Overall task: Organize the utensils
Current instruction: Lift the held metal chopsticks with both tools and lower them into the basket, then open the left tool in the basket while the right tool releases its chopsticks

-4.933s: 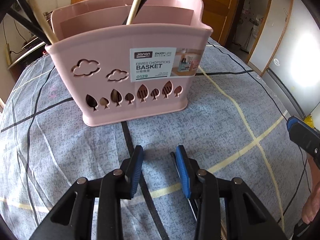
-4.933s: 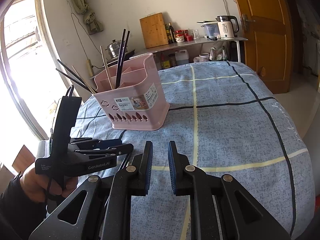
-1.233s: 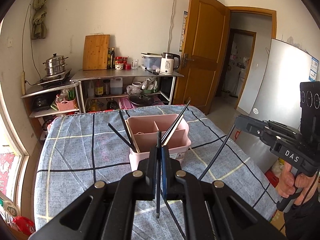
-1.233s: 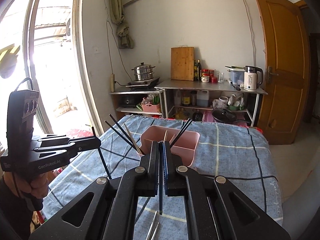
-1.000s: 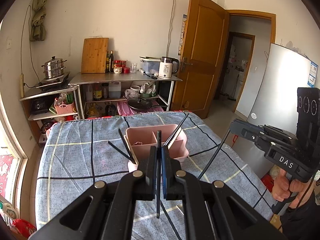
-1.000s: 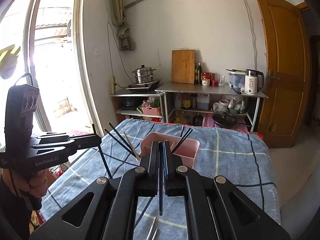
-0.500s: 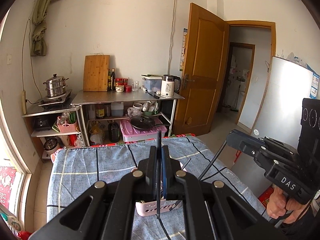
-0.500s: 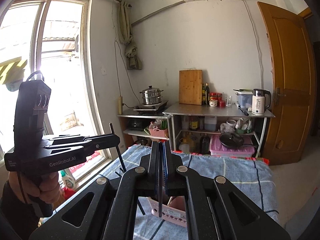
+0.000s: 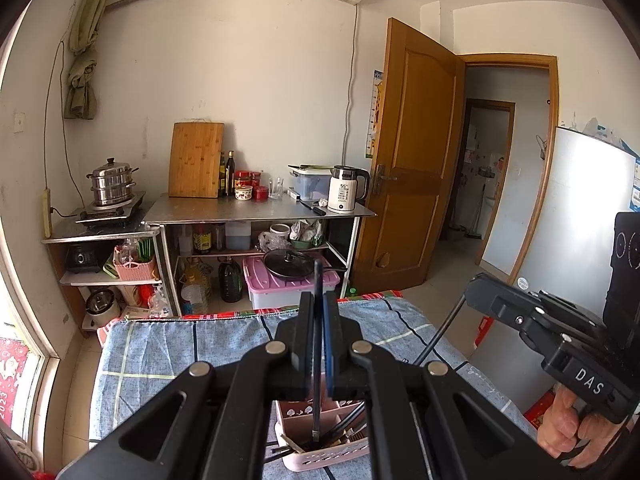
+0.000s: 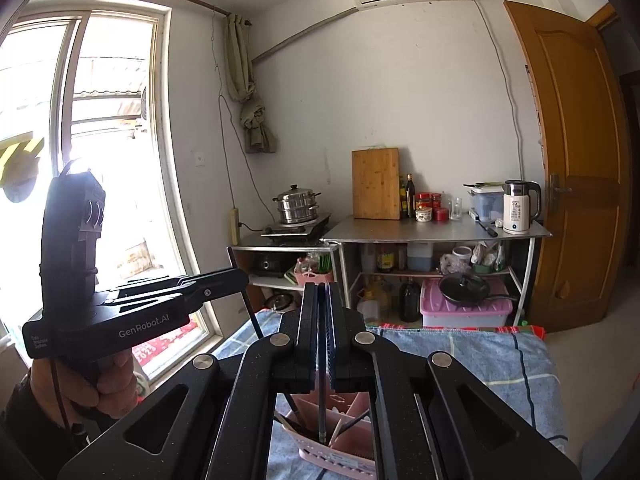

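My left gripper (image 9: 319, 308) is shut on a dark chopstick (image 9: 317, 400) that hangs upright, its lower tip just over the pink divided basket (image 9: 320, 456) on the blue checked table (image 9: 160, 344). My right gripper (image 10: 323, 300) is shut on another dark chopstick (image 10: 322, 412), also upright, tip over the same basket (image 10: 340, 464). The basket holds several chopsticks. Each gripper shows in the other's view: the right one (image 9: 464, 292) with its chopstick slanting down, the left one (image 10: 240, 278) likewise.
Behind the table stand a steel shelf unit (image 9: 256, 216) with a kettle (image 9: 344, 194), cutting board (image 9: 196, 160) and jars, a steamer pot (image 9: 112, 180), a wooden door (image 9: 416, 160), and a window (image 10: 100, 160) at the left.
Both grippers have risen and tilted up with their chopsticks. The basket has dropped to the bottom of both views, under the chopstick tips.
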The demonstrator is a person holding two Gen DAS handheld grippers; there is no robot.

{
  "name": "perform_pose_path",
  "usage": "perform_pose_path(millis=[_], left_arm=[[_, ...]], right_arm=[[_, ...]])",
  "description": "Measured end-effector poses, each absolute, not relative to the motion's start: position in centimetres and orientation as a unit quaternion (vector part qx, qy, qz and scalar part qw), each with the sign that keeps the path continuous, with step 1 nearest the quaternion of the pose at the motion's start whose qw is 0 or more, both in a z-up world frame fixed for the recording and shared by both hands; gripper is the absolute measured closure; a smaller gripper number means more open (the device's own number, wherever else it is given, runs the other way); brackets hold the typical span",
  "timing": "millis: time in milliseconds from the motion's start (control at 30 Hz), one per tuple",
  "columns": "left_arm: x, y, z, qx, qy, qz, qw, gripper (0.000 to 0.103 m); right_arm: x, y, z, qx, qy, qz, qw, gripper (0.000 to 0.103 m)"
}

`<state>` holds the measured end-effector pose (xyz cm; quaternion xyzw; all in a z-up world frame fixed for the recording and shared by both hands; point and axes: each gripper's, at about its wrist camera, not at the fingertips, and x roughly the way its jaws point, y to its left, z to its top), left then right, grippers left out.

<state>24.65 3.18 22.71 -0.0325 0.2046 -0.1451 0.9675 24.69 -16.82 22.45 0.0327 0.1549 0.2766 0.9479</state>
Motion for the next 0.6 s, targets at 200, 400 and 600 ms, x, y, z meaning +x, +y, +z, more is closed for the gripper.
perform_pose_path(millis=[200, 400, 600], left_arm=[[25.8, 3.3, 19.2, -0.043, 0.236, -0.141, 0.960, 0.098], [26.6, 3.3, 16.6, -0.040, 0.273, -0.136, 0.952, 0.098], [26.7, 3.1, 15.3, -0.038, 0.292, -0.135, 0.946, 0.097]], right_arm=[[26.0, -16.5, 19.7, 0.033, 0.186, 0.271, 0.944, 0.100], [26.7, -16.3, 17.2, 0.028, 0.216, 0.268, 0.938, 0.100], [27.3, -16.2, 15.2, 0.027, 0.253, 0.268, 0.929, 0.099]])
